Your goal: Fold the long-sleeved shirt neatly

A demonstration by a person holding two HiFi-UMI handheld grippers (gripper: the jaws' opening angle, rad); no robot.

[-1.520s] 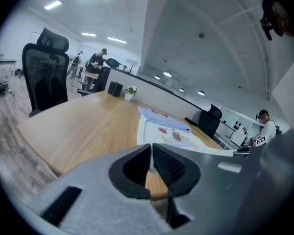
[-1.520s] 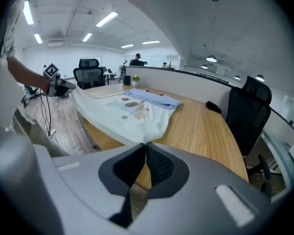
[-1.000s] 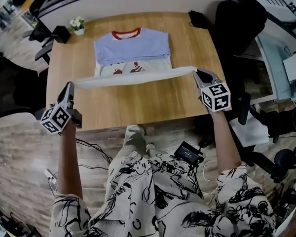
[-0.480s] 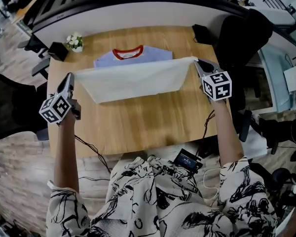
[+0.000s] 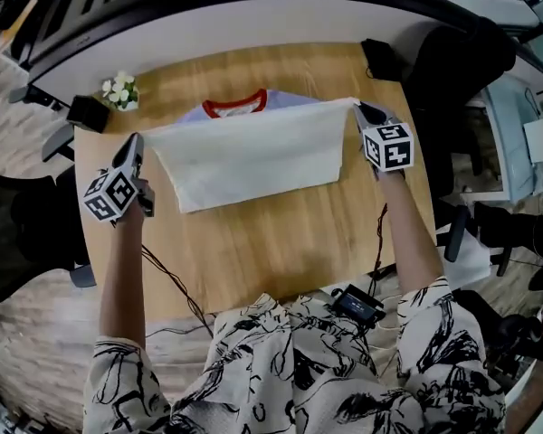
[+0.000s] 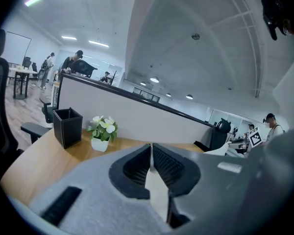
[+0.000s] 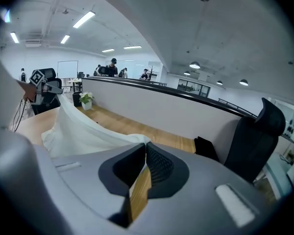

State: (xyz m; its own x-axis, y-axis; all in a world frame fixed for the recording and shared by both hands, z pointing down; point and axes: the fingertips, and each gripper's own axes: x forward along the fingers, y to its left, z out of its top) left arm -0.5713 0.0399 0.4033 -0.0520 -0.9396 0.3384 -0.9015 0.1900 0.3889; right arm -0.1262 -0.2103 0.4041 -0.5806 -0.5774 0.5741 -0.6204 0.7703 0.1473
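The long-sleeved shirt lies on the wooden table. Its lower part is lifted and stretched over the rest, pale underside up. The red collar and a strip of blue still show at the far edge. My left gripper is shut on the hem's left corner, and white cloth shows between its pads. My right gripper is shut on the right corner. From the right gripper the white cloth runs tight leftward across the table.
A small flower pot and a black pen holder stand at the far left corner. A black pouch lies at the far right, beside a black chair. Cables and a black device hang below the near edge.
Both grippers have carried the hem away from me toward the collar. The stretched white panel now covers most of the blue shirt body.
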